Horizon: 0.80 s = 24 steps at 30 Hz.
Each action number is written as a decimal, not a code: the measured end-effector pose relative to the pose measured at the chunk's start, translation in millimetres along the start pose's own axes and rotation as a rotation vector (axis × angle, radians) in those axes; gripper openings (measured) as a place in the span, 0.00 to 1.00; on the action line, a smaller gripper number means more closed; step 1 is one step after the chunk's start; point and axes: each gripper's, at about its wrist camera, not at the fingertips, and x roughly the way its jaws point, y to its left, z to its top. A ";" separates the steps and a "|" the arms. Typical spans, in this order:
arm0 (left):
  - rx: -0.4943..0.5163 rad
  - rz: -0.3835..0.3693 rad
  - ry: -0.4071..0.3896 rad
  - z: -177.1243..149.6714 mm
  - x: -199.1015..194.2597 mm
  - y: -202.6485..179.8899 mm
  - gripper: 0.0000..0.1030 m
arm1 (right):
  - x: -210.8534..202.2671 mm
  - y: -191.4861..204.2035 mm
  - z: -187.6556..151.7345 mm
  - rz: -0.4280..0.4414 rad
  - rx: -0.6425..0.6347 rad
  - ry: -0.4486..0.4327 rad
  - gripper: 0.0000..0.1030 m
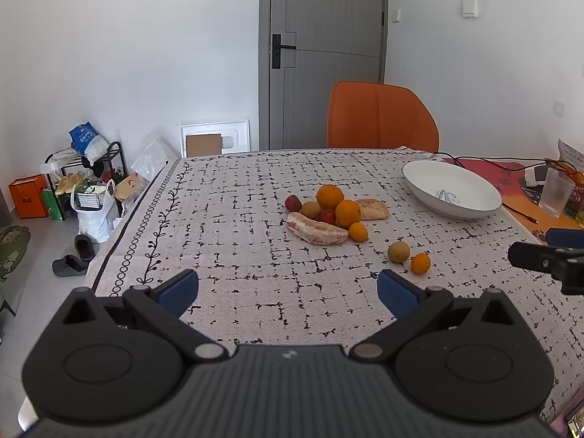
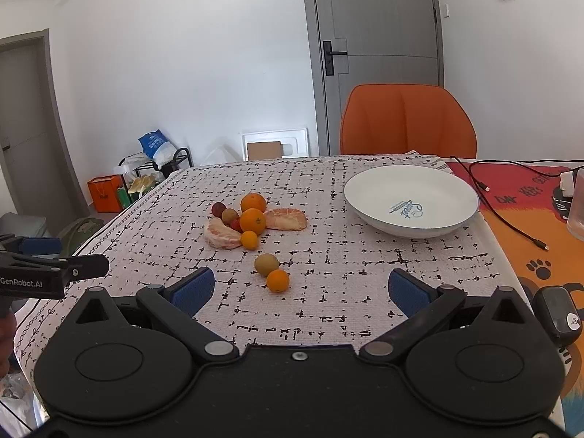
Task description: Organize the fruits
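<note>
While both grippers hang above the near edge of the table [image 2: 328, 314], neither touches any item: the left gripper [image 1: 288, 288] has its jaws spread wide with nothing between them, and the right gripper [image 2: 301, 288] likewise stands released and unloaded. Fruit, main cluster, at mid-table on the patterned cloth: two large oranges [image 2: 253, 220] touching one another, a small orange [image 2: 249, 239] just in front of them, two peeled pomelo segments [image 2: 222, 235], one to the left and one to the right of the oranges, a brownish round fruit [image 2: 230, 215], and two small red fruits [image 2: 218, 208] tucked among them. Fruit, separate pair, nearer the grippers: one brownish-green round fruit [image 2: 266, 264] touching one small orange fruit [image 2: 277, 280]. White bowl [image 2: 368, 189], to the right of the cluster and well apart from it, printed lettering inside, no fruit in it. Orange chair [image 2: 407, 120], behind the far table edge. Black cable [image 2: 507, 219], lying on the orange-and-red mat to the right of the bowl. Grey door [image 2: 379, 54], closed, on the back wall.
</note>
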 end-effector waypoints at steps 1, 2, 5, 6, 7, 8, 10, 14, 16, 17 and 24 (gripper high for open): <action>0.002 0.000 -0.002 0.0 -0.4 -0.1 1.00 | -0.1 -0.1 0.2 0.001 0.000 0.000 1.00; 0.004 0.000 -0.002 0.0 -0.7 -0.1 1.00 | -0.7 0.2 0.0 0.000 0.000 -0.001 1.00; 0.000 -0.003 -0.002 0.2 -1.3 -0.5 1.00 | -0.7 -0.1 -0.1 0.000 -0.003 -0.001 1.00; -0.001 -0.003 -0.001 -0.1 -0.2 -1.6 1.00 | -0.5 0.1 -0.1 0.000 -0.004 0.000 1.00; 0.000 -0.003 -0.001 -0.2 -0.2 -1.6 1.00 | -0.5 -0.1 -0.1 0.000 -0.004 0.001 1.00; 0.002 -0.002 -0.002 -0.3 -0.4 -1.6 1.00 | -0.4 0.4 0.0 0.000 -0.004 0.001 1.00; 0.003 0.000 -0.002 -0.5 0.3 -2.1 1.00 | -0.1 0.4 -0.4 0.001 -0.003 0.001 1.00; 0.001 0.000 0.001 -1.0 0.6 -2.8 1.00 | 0.4 -0.5 -2.0 0.000 -0.001 0.006 1.00; 0.003 0.000 0.002 -1.6 1.2 -3.6 1.00 | 0.7 -1.1 -2.4 -0.002 -0.003 0.006 1.00; 0.003 -0.001 0.004 -1.2 1.8 -2.8 1.00 | 1.3 -1.3 -2.3 -0.003 -0.003 0.006 1.00; 0.002 -0.015 0.009 -1.5 7.8 -3.6 1.00 | 6.7 -4.8 -4.6 -0.003 -0.001 0.017 1.00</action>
